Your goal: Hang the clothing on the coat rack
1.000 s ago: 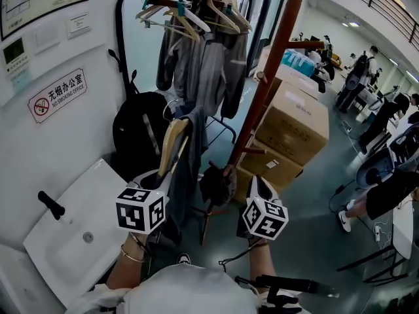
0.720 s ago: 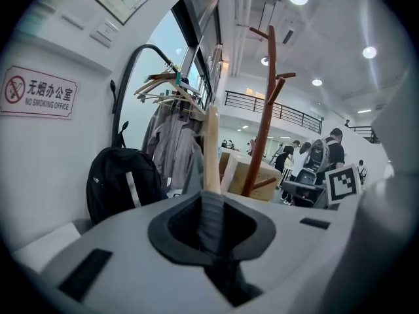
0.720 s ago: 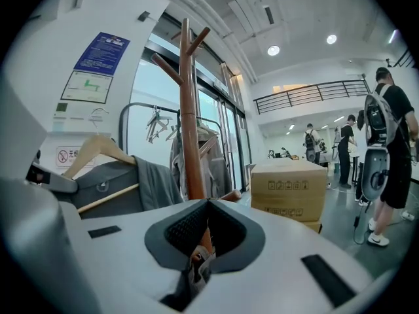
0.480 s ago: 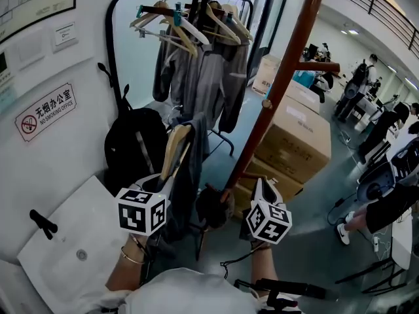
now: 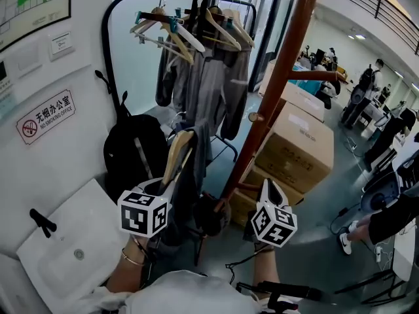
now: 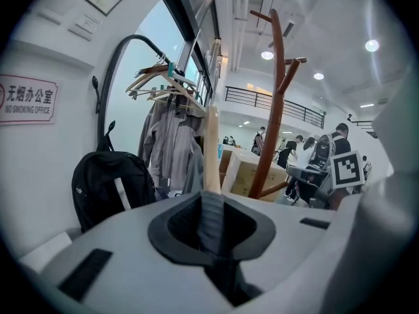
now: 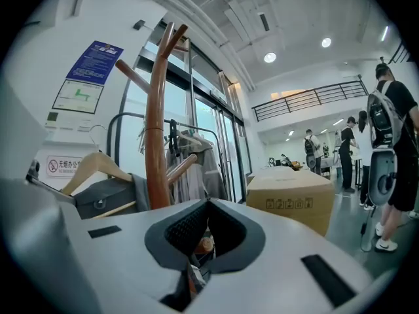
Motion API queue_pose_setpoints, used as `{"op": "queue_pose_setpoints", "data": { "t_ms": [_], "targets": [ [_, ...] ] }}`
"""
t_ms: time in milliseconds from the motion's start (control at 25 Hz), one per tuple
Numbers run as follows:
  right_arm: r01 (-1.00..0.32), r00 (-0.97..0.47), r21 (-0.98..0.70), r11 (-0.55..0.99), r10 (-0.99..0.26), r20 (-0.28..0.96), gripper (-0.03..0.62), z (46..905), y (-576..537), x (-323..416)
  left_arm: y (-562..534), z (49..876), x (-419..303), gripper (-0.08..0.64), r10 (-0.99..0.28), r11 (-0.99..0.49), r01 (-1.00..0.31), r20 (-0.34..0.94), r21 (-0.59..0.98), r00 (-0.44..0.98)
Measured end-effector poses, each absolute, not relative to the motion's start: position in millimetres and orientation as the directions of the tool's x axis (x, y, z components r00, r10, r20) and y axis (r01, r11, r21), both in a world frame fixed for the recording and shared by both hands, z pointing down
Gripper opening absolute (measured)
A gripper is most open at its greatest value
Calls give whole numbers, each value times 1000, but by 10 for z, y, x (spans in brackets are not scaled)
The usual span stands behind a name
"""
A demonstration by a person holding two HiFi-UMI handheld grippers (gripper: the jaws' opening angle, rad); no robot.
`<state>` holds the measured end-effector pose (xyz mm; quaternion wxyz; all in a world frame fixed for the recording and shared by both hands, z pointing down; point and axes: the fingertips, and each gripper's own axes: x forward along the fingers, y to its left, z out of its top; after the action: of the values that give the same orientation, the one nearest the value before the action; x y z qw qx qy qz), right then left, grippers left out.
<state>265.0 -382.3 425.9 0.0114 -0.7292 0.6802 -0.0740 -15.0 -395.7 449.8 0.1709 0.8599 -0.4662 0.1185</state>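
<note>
Your left gripper (image 5: 159, 183) had its fingers clamped together on the lower end of the pale wooden clothes hanger (image 5: 175, 150), which rose straight up out of the jaws in the left gripper view. The dark grey garment (image 5: 191, 169) was draped on that hanger and hung down beside the gripper, so it was held in the air and not yet on the tall reddish-brown wooden coat rack (image 5: 275, 89). The rack's pole slanted up just to the right of the garment, between your two grippers. Your right gripper (image 5: 267, 190) sat near the foot of the pole with its fingers drawn together at the tips; a small brownish patch showed in the dark gap behind them, too unclear to identify. A black backpack (image 5: 133, 152) leaned against the white wall behind the hanger.
</note>
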Motion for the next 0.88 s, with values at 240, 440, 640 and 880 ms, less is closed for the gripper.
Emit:
{"op": "queue_pose_setpoints", "data": {
  "t_ms": [240,440,640,880],
  "targets": [
    [-994,27,-105,-35,-997,79,23,4186,-3924,2669,-4000,4552,-91,43,-746,-502,-845,402,185,531],
    [-995,22,-100,-31,-996,89,23,4213,-3952,2724,-4015,4610,-118,43,-755,-473,-863,422,178,502],
    [-995,25,-94,-33,-996,91,23,4154,-3996,2807,-4048,4494,-66,43,-721,-510,-840,441,185,535],
    [-999,3,-52,-7,-996,90,23,4040,-4033,2825,-4103,4321,-46,43,-713,-523,-833,444,178,542]
  ]
}}
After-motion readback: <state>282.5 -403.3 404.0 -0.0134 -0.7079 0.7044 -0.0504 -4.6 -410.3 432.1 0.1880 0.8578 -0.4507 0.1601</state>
